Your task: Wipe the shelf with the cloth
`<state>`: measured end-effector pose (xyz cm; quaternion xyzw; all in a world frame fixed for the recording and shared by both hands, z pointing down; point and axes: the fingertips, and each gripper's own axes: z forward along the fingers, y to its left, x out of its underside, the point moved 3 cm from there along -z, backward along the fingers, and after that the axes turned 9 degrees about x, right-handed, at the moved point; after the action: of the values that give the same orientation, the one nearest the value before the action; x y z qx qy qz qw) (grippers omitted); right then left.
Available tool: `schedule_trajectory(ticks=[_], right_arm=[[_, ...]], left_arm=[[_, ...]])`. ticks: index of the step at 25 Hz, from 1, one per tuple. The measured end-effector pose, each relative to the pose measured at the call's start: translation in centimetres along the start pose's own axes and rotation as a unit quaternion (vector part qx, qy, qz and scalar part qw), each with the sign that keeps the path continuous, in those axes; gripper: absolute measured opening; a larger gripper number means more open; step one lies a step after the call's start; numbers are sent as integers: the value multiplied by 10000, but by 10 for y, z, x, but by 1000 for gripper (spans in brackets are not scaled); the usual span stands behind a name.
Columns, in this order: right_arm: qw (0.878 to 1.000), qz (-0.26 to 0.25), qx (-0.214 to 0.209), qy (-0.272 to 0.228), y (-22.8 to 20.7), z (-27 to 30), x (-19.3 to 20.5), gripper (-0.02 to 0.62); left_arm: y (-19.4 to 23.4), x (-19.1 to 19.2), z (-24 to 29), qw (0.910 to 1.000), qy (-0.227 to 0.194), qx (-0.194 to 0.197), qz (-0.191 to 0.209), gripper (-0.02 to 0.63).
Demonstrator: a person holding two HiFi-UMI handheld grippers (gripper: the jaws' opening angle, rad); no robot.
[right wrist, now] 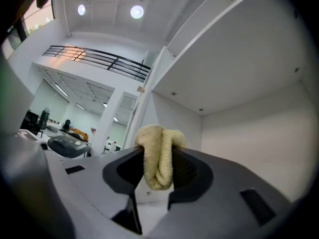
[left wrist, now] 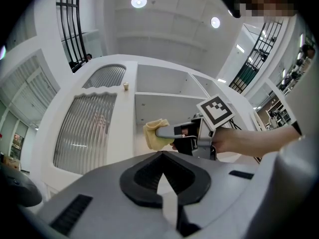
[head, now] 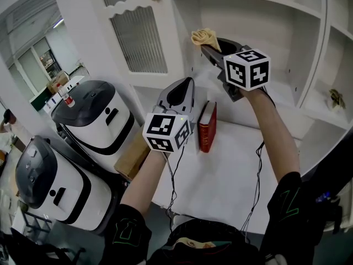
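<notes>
A folded yellow cloth [head: 203,36] is pinched in my right gripper [head: 212,46], which is shut on it and raised in front of the white cabinet's open shelf compartment [head: 259,32]. In the right gripper view the cloth [right wrist: 158,156] sticks up between the jaws, under the shelf board's underside [right wrist: 239,59]. The left gripper view shows the cloth [left wrist: 155,133] close to the compartment's left wall. My left gripper [head: 181,88] hangs lower, above the table, jaws together and nothing in them. It points up toward the right gripper [left wrist: 167,132].
A red book [head: 207,127] stands on the white table [head: 231,175] below the shelf. A cabinet door with ribbed glass [head: 138,32] is at the left. Two white and black appliances [head: 94,115] and a cardboard box [head: 132,153] sit left of the table. A small object [head: 336,98] lies in the right compartment.
</notes>
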<state>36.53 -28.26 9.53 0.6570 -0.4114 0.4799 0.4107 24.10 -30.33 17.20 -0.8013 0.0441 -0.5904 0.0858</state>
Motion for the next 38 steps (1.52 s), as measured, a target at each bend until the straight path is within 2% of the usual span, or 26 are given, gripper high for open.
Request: schedule_trajectory(ticks=[2, 5, 9, 16, 23, 38], right_arm=[[9993, -69, 249, 273, -10, 7, 10, 137], [9971, -122, 429, 611, -19, 15, 25, 137], [9935, -222, 532, 986, -27, 30, 42, 137], [9838, -494, 574, 1626, -30, 54, 69, 137], [9741, -790, 428, 2074, -21, 68, 86, 137], [9597, -1409, -243, 2419, 27, 47, 86, 137]], left_arm=[[0, 2, -1, 10000, 2, 15, -75, -2], [1, 5, -6, 9991, -35, 67, -417, -2], [7, 5, -7, 9992, -15, 0, -393, -2], [20, 16, -15, 9978, -10, -96, -650, -2], [24, 19, -21, 9991, 86, -106, -411, -1], [21, 44, -17, 9974, 245, -42, -675, -2]])
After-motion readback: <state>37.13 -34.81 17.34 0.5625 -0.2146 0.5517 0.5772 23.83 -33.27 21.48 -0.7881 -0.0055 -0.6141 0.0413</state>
